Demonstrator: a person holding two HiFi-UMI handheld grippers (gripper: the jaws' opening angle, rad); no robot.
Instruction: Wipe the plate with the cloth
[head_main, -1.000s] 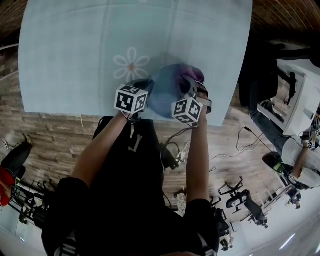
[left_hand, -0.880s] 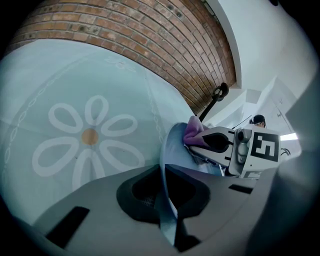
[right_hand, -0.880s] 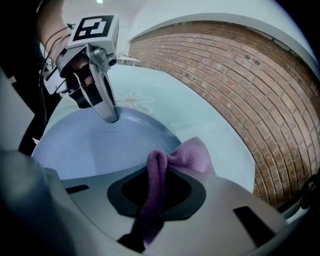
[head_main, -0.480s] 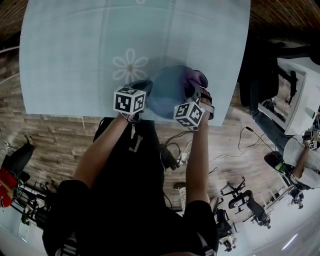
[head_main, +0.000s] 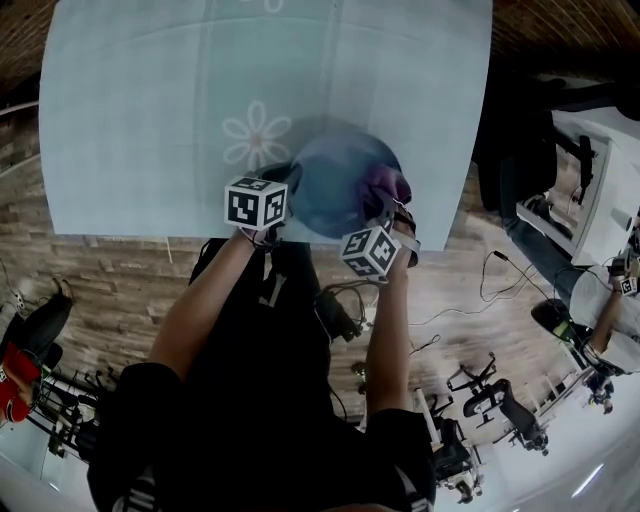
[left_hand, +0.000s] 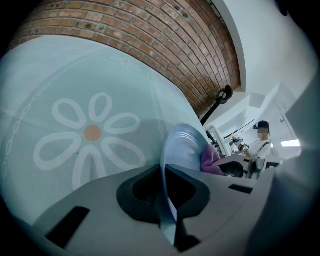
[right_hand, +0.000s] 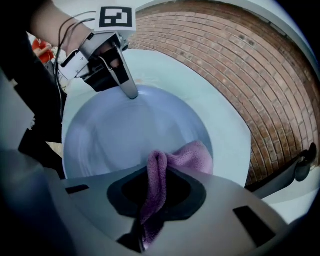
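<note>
1. The pale blue plate (right_hand: 125, 135) is gripped by its rim between the closed jaws of the left tool (left_hand: 166, 200), and it is seen over the near edge of the surface (head_main: 140, 110).
2. The purple cloth (right_hand: 186, 156) is clamped in the right tool (right_hand: 149, 210), whose jaws are closed on a fold of it.
3. The free end of the cloth is laid against the plate's inner face, on the side opposite the left tool.
4. A white flower print (left_hand: 92, 132) is shown on the light blue surface, just beside the plate.
5. Whether the plate is touching the surface cannot be told.
</note>
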